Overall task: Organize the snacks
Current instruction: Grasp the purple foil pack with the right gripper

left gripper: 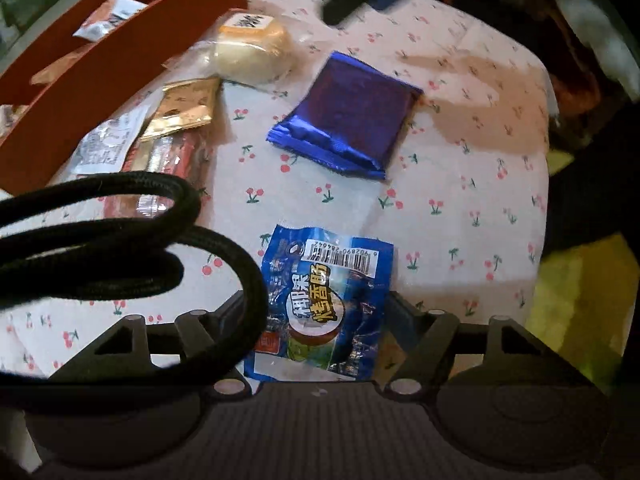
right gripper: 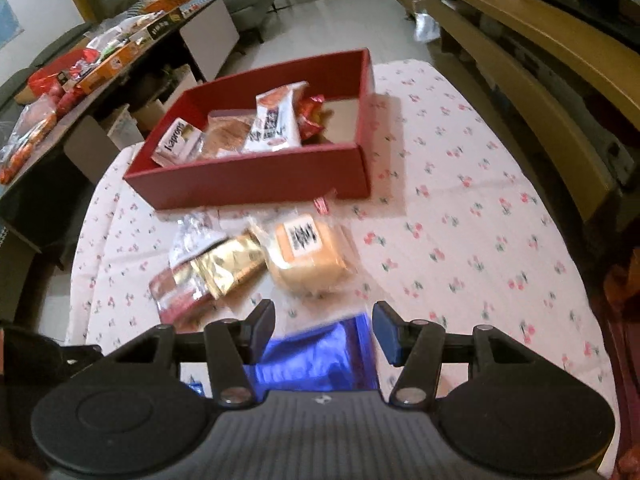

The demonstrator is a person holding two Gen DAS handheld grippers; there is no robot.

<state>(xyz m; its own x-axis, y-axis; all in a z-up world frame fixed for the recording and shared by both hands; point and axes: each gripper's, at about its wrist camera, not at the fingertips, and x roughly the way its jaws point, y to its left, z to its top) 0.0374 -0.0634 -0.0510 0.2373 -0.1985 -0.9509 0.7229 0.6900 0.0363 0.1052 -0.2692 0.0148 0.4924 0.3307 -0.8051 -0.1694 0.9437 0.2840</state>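
A red box [right gripper: 256, 178] with several snack packs stands at the table's far side; its wall shows in the left wrist view [left gripper: 92, 80]. On the cherry-print cloth lie a wrapped bun [right gripper: 308, 256], a gold packet [right gripper: 228, 264], a red-and-clear pack [right gripper: 180, 296] and a purple-blue foil packet [left gripper: 348, 120]. My left gripper [left gripper: 320, 308] stands open around a blue coconut snack bag [left gripper: 320, 304]. My right gripper [right gripper: 324, 320] is open just above the foil packet [right gripper: 320, 356], its jaws on either side.
A black braided cable [left gripper: 120, 248] loops across the left wrist view. A cluttered side table [right gripper: 80, 72] stands at the left, a wooden bench [right gripper: 520, 80] at the right. The table's rounded edge [left gripper: 544, 200] drops off on the right.
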